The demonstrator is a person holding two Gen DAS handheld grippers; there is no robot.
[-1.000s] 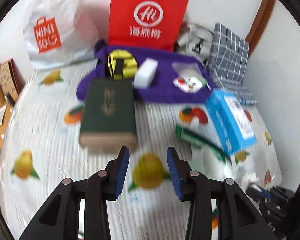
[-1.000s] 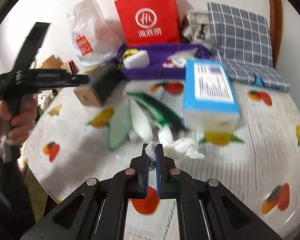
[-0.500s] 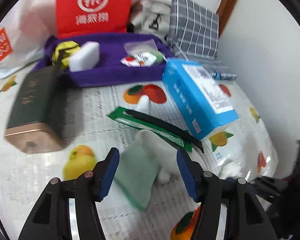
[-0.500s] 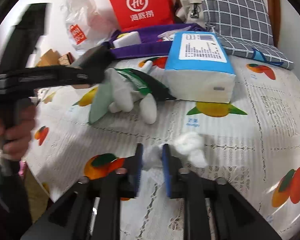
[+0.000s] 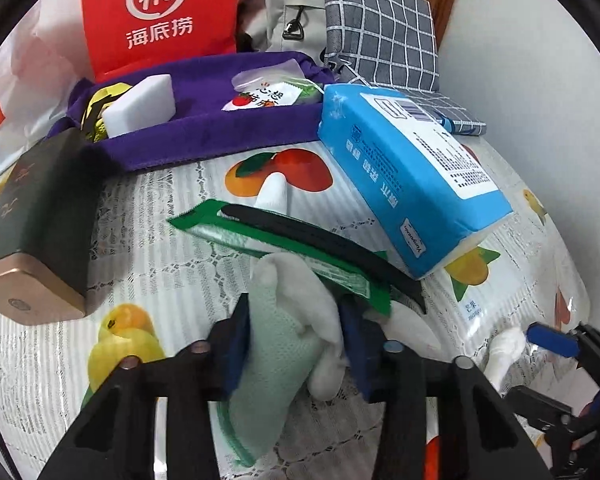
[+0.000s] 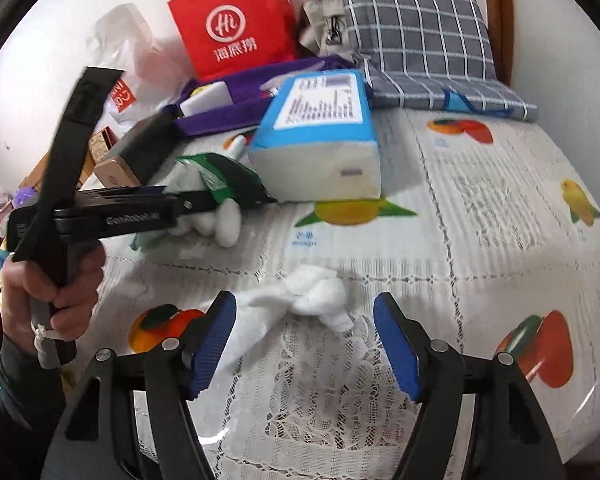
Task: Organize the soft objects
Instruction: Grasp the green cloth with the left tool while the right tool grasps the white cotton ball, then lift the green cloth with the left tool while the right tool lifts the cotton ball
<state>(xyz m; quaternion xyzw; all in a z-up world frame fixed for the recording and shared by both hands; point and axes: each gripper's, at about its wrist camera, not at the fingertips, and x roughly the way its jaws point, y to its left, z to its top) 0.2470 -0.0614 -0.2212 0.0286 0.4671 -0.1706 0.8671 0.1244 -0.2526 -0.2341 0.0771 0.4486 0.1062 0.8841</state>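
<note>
Left wrist view: the left tongs [image 5: 296, 344] straddled the glove [image 5: 284, 332], pads beside it, whether gripping I couldn't tell, likely for a lift. The right tongs [image 6: 304, 340] gaped wide, white wad [image 6: 300, 300] loose between them.

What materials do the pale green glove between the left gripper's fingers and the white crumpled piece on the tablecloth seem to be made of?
Pale green glove: apparently knitted fabric with a matte finish, since a fine mesh weave shows. White crumpled piece: probably soft tissue or cotton, given its fluffy, wrinkled surface.
</note>
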